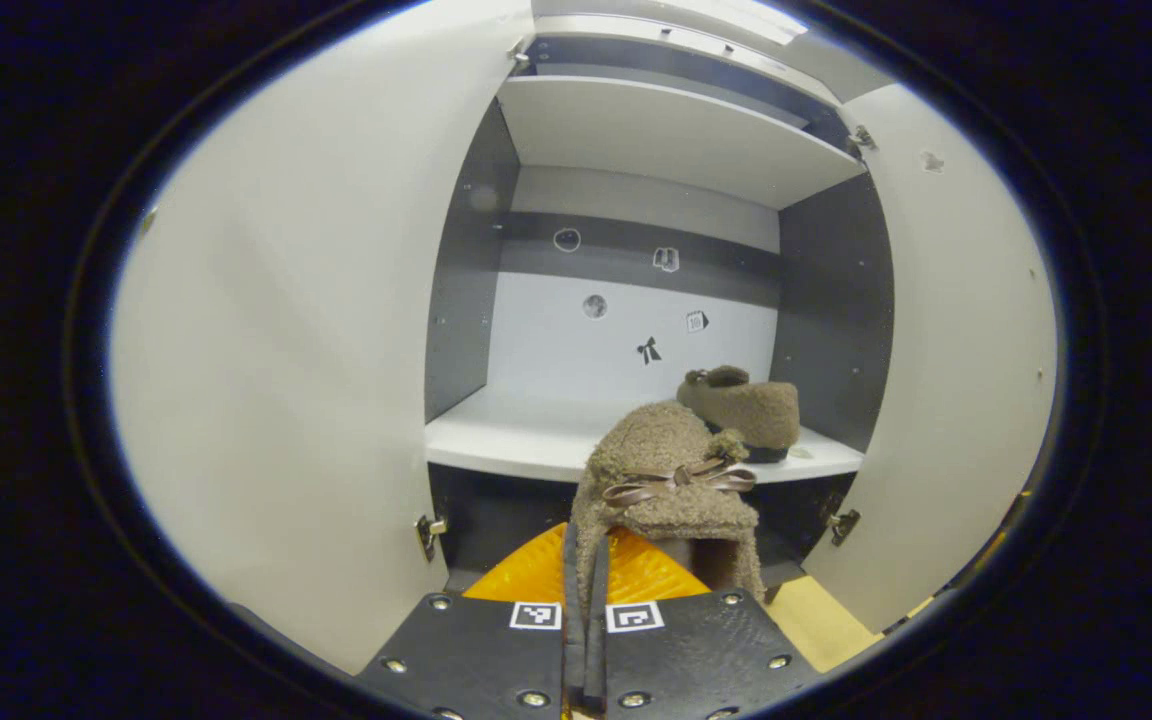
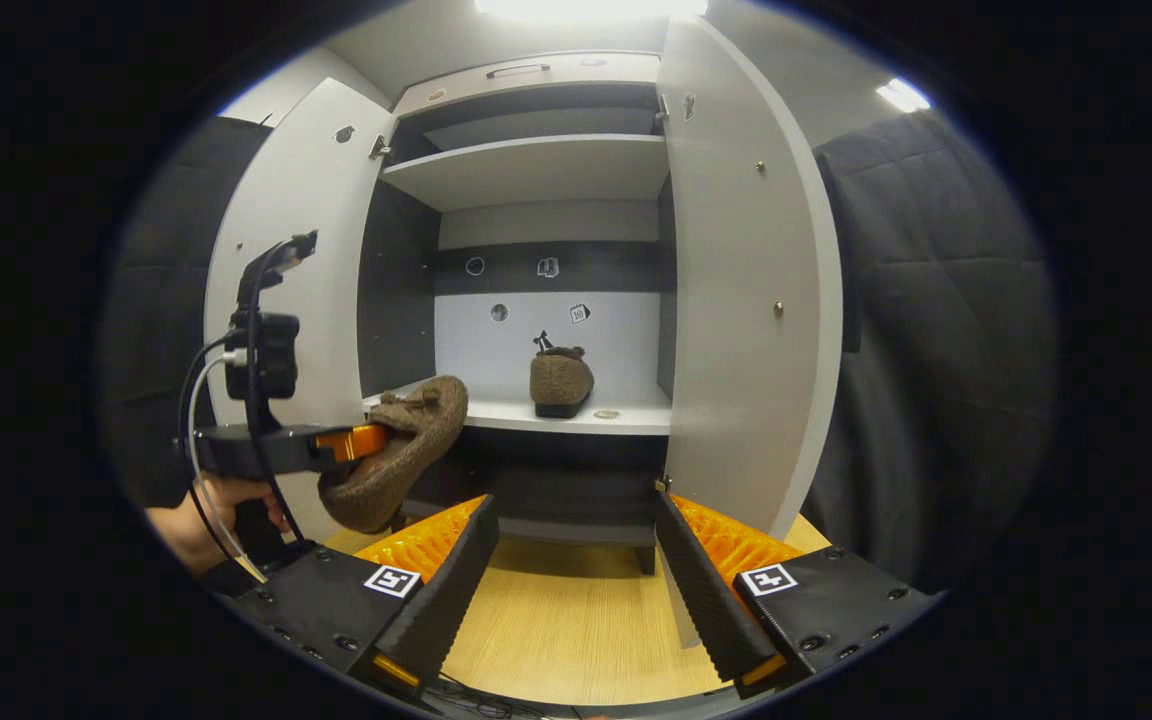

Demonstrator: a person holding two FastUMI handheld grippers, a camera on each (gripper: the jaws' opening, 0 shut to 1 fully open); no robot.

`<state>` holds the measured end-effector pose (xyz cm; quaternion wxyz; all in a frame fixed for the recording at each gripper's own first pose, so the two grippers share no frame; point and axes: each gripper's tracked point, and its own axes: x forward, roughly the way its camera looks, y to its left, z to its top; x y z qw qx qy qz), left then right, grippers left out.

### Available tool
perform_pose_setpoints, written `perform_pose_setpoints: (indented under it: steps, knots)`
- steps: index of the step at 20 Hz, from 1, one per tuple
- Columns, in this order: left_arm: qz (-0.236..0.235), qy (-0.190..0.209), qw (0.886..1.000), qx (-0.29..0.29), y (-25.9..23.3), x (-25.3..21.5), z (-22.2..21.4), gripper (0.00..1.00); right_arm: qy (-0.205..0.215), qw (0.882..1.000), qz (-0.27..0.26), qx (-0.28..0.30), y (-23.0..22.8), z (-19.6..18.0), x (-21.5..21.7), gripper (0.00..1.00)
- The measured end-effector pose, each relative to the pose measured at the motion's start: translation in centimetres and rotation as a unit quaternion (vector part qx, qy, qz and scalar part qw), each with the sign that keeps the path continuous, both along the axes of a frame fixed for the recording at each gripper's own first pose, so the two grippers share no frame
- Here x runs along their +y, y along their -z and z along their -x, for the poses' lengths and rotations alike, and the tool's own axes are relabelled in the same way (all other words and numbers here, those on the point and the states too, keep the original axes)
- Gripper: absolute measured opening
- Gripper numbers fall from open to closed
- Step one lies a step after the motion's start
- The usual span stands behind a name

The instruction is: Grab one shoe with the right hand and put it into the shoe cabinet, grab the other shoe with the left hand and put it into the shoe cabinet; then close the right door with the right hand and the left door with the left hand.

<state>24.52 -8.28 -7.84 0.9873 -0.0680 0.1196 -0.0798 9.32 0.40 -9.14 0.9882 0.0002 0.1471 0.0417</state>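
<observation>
Brown, fuzzy and limp, the fleece slipper with a ribbon bow (image 1: 671,480) hangs pinched by its edge between the left gripper's (image 1: 584,600) closed fingers, just short of the white shoe cabinet's lower shelf (image 1: 506,440). It looks light and soft, likely to flop; holding the firmer sole rim seems safest. Its matching brown slipper (image 2: 560,380) already sits on that shelf. The right gripper (image 2: 571,560) stands wide apart, empty, facing the open doors.
</observation>
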Motion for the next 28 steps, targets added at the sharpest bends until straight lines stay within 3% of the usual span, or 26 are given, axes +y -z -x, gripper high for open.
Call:
perform_pose_setpoints:
  steps: [1, 2, 5, 6, 7, 12, 22, 27, 28]
  knots:
    - [-0.005, 0.001, 1.000, -0.006, -0.8, -0.1, -0.9, 0.07, 0.003, 1.000, -0.002, -0.001, 0.0, 0.0, -0.2, 1.00]
    - [-0.010, 0.002, 1.000, -0.011, -1.6, -0.2, -1.8, 0.01, 0.007, 1.000, -0.004, 0.000, 0.0, 0.0, -0.4, 1.00]
    - [-0.009, 0.002, 0.999, -0.031, -4.0, -0.4, -4.6, 0.01, 0.018, 1.000, -0.005, 0.002, 0.4, 0.0, -1.3, 1.00]
    - [-0.006, 0.002, 0.999, -0.036, -4.8, -0.5, -5.5, 0.07, 0.020, 1.000, -0.006, 0.002, 0.5, 0.0, -1.6, 1.00]
    - [-0.005, 0.003, 0.999, -0.042, -5.4, -0.6, -6.5, 0.01, 0.023, 1.000, -0.007, 0.002, 0.6, -0.2, -1.8, 1.00]
    - [-0.004, 0.009, 0.998, -0.056, -7.4, -1.0, -11.6, 0.01, 0.030, 1.000, -0.005, 0.003, 1.0, -0.5, -2.2, 1.00]
    - [-0.006, -0.005, 1.000, 0.003, -4.4, -0.7, -21.7, 0.01, 0.065, 0.998, 0.003, 0.009, 1.7, -1.4, -3.3, 1.00]
    - [-0.024, -0.011, 0.999, 0.036, -2.1, 0.0, -22.6, 0.01, 0.066, 0.998, 0.013, 0.012, 1.8, -1.3, -3.5, 1.00]
    - [-0.025, -0.013, 0.999, 0.033, -2.2, 0.1, -22.8, 0.10, 0.066, 0.998, 0.011, 0.012, 1.7, -1.3, -3.6, 1.00]
